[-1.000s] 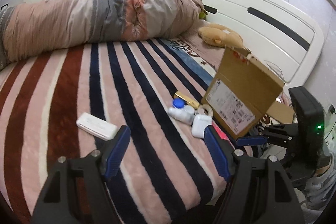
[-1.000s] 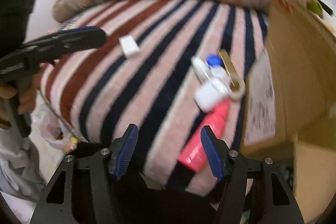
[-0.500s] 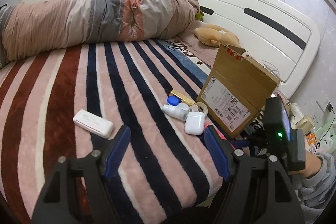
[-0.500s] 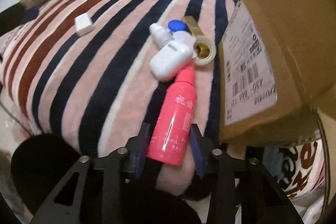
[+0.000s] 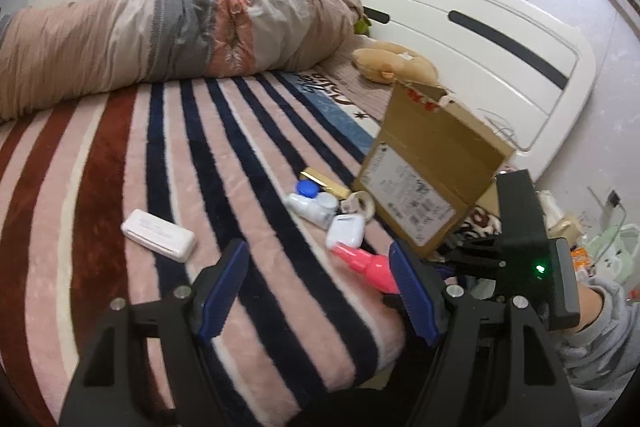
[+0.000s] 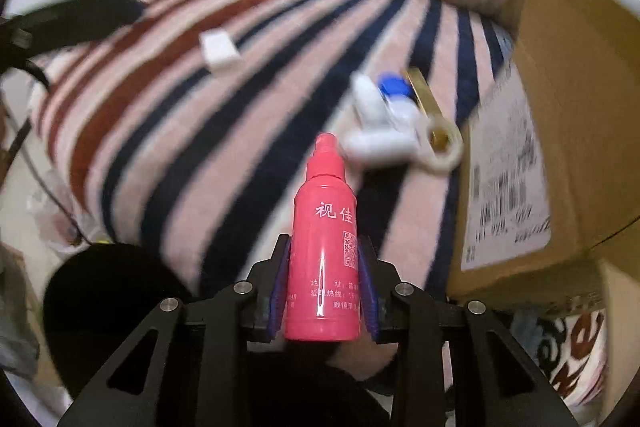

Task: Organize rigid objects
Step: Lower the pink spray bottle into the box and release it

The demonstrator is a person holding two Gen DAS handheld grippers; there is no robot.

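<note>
Pink bottle [image 6: 325,251] now lifted, clamped between right claw [image 6: 324,287] pads

Black grippers [image 5: 318,281] — blue pads [image 6: 280,283]; grey sleeve [image 5: 600,339]

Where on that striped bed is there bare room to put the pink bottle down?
Bare blanket lies between the flat white case and the rolled duvet. It is crowded beside the cardboard box, around the white earbud case and tape roll.
</note>
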